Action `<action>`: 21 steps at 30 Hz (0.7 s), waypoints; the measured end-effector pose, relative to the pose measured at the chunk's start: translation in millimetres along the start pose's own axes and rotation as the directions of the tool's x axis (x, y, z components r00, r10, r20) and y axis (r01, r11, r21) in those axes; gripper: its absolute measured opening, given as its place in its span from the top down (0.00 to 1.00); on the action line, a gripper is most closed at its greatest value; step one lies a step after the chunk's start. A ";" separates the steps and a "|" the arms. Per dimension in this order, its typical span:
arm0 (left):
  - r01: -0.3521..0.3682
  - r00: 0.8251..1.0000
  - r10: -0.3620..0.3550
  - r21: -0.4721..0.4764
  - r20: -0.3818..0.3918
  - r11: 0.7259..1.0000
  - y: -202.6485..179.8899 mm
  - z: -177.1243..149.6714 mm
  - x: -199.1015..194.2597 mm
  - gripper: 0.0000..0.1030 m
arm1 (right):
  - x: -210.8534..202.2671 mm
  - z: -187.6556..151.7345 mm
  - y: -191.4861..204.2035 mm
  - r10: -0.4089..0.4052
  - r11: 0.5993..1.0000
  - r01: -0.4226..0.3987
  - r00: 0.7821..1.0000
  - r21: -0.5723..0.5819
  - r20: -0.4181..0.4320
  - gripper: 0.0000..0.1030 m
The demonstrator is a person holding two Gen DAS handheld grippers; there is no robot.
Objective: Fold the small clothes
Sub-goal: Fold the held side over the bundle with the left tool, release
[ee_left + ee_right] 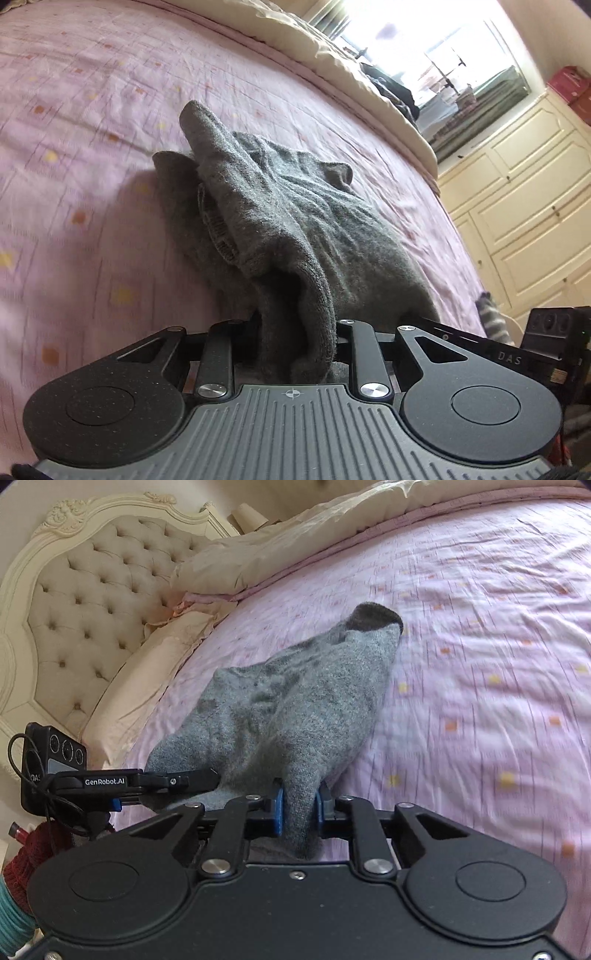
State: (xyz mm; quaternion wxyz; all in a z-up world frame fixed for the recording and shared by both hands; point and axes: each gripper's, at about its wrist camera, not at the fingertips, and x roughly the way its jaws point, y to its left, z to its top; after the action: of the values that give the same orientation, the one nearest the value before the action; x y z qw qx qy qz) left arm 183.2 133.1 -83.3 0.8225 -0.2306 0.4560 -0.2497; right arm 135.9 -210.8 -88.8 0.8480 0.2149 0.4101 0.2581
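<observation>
A grey knitted sock (280, 221) lies stretched on the pink bedspread (74, 147). My left gripper (295, 332) is shut on one end of the sock; the fabric bunches up between its jaws and hides the fingertips. In the right wrist view the same sock (295, 709), with a dark toe (373, 618), runs away from me. My right gripper (300, 805) is shut on the sock's near edge, blue pads (277, 808) pressing the fabric. The left gripper (207, 780) shows at the left, clamped on the sock's other corner.
The pink bedspread (480, 664) spreads to the right. A cream duvet (295, 542) and tufted headboard (85, 602) lie beyond. Cream cupboards (524, 206) and a bright window (436, 55) stand past the bed's edge. Red and teal yarn-like items (22, 867) sit at lower left.
</observation>
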 end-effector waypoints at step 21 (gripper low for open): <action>-0.363 0.899 0.247 0.301 0.361 0.882 -90.2 -62.9 -48.0 0.33 | -52.2 -51.2 46.5 -0.143 0.942 0.215 0.952 -0.260 0.270 0.46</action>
State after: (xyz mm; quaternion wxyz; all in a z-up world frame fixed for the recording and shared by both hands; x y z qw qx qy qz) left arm 88.7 84.0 -28.1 0.9413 -0.0369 0.2973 -0.1553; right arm 54.7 -199.1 -60.8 0.9345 0.0821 0.2775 0.2072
